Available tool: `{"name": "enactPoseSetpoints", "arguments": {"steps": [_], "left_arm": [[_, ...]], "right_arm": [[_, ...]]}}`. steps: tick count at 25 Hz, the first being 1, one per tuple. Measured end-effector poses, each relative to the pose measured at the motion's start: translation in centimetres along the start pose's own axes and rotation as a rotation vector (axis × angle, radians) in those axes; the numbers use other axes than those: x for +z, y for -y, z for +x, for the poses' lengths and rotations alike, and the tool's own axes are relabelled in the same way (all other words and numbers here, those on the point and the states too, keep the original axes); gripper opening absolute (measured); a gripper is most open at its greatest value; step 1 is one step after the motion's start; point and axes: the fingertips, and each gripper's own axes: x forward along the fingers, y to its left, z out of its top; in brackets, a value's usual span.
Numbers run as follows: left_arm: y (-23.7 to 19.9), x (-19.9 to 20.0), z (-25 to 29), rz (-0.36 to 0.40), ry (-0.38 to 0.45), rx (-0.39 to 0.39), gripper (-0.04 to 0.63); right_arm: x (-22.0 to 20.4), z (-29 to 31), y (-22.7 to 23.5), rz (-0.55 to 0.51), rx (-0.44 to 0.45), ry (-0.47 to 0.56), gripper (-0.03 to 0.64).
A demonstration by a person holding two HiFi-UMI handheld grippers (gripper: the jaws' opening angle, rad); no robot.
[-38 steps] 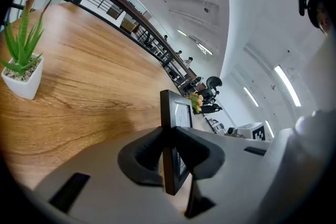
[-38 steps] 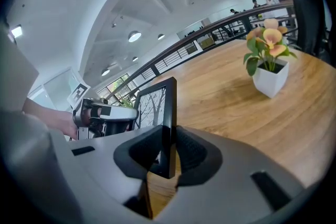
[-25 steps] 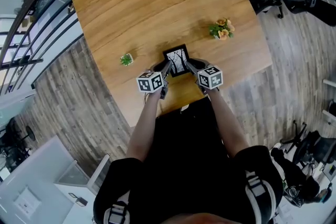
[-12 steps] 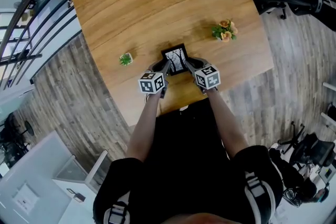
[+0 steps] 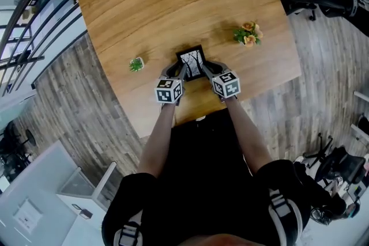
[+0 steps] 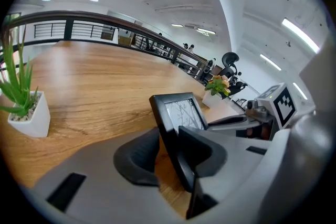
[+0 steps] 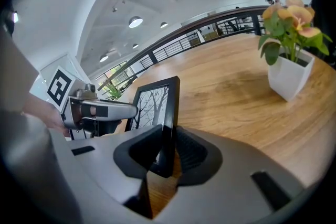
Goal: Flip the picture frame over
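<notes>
Near the near edge of the desk (image 5: 173, 3) the picture frame (image 5: 192, 63) stands tilted, picture towards me, my right tongs (image 7: 167, 152) pinching its right side and my left tongs (image 6: 167, 150), just opening, loose around its left, so the right must turn it.

Pose of arms and grippers. The left forearm (image 5: 157, 135) and right forearm (image 5: 245, 129) reach from the near side, converging. The left gripper (image 5: 174, 72) points obliquely down. Its jaws have just been opening and stand apart around the left edge of the picture frame (image 5: 192, 62). The right gripper (image 5: 207, 70), likewise angled down, clamps the frame's right edge between both pads.
</notes>
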Motion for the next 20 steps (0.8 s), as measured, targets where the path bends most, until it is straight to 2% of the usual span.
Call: {"name": "enactPoseSetpoints", "arguments": {"steps": [4,14,20], "left_arm": [[-0.3,-0.2,0.5,0.042,-0.009,0.034,0.120],[-0.9,-0.6,1.4,0.051,-0.031,0.060,0.121],[-1.1,-0.8,1.7,0.115,-0.045,0.091,0.126]], "right_arm": [[-0.1,0.3,0.2,-0.021,-0.017,-0.013,0.093],[-0.2,0.9,0.5,-0.079,-0.032,-0.048,0.097],[-0.3,1.3,0.5,-0.106,-0.051,-0.062,0.098]]}}
